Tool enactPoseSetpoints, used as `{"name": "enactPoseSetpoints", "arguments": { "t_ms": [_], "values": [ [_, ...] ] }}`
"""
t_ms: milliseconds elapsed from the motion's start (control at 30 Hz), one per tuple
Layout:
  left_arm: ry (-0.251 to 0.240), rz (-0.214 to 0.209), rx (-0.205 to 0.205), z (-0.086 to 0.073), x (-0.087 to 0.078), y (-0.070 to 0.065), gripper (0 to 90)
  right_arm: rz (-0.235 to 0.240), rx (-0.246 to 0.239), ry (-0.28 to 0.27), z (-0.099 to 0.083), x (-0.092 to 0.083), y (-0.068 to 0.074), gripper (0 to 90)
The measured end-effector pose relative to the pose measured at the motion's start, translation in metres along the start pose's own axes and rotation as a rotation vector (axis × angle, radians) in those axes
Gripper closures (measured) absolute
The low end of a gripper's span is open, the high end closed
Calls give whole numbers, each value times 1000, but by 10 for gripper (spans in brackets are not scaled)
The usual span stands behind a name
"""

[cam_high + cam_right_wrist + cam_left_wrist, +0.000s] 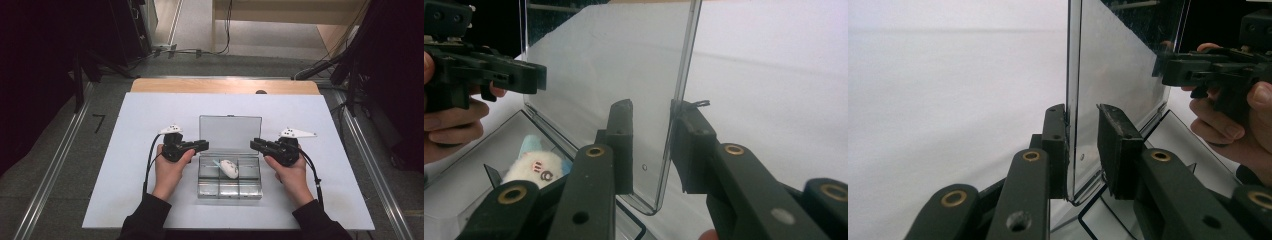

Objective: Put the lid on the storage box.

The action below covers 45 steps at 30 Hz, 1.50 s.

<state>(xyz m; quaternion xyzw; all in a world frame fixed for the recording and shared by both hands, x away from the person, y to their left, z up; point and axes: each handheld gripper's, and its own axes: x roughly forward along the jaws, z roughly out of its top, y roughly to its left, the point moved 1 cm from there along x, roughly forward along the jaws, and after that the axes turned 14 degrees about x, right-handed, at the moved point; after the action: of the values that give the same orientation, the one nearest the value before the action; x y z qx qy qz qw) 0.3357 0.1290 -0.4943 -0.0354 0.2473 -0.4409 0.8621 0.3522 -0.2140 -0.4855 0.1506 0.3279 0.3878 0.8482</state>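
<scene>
**Two grippers straddle the raised lid of a clear box**

Both forearms, in dark sleeves, come in from the near edge of the white table (150, 200), hands wrapped around the gripper bodies and turned inward toward each other. The left gripper (204, 145) points level to the right, the right gripper (255, 144) level to the left; each carries a pale three-cornered plate on top and a black cable trailing back toward the person.

In the left gripper view the left gripper (1082, 150) has one side edge of the lid (1113, 75) between its jaws: one pad lies against the lid's edge, the other stands a little apart from it, so the jaws are not yet clamped. In the right gripper view the right gripper (651, 147) straddles the opposite side edge of the lid (624, 65) in the same way, with a gap at the inner pad.

No brand, label or writing can be read anywhere.

The clear plastic box (230, 187) sits on the table between the hands, divided into compartments, its transparent lid standing upright at the far side. A small white plush toy (229, 168) with a pale blue part and a little printed face lies in the middle compartment of the back row.

Beyond the table lie a wooden strip and floor cables.
</scene>
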Motion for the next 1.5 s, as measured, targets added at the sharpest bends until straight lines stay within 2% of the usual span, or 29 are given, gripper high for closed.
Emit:
{"name": "enactPoseSetpoints", "arguments": {
  "t_ms": [167,300,433,767,1067,1500],
  "values": [
    [-1,-3,14,3,-1,-3,701,0,-45,-12,-1,-3,3,718],
    [-41,7,31,9,-4,-6,641,-4,-76,-26,-2,-5,5,723],
    [-58,20,45,13,-8,-10,620,-3,-91,-35,-3,-6,5,724],
    [-71,12,79,14,-12,-14,641,16,-95,-43,-3,-10,7,692],
    [-80,11,91,11,-15,-19,653,38,-102,-66,1,-18,14,635],
    [-99,13,98,6,-19,-25,629,44,-126,-75,3,-24,24,632]
  ]
}}
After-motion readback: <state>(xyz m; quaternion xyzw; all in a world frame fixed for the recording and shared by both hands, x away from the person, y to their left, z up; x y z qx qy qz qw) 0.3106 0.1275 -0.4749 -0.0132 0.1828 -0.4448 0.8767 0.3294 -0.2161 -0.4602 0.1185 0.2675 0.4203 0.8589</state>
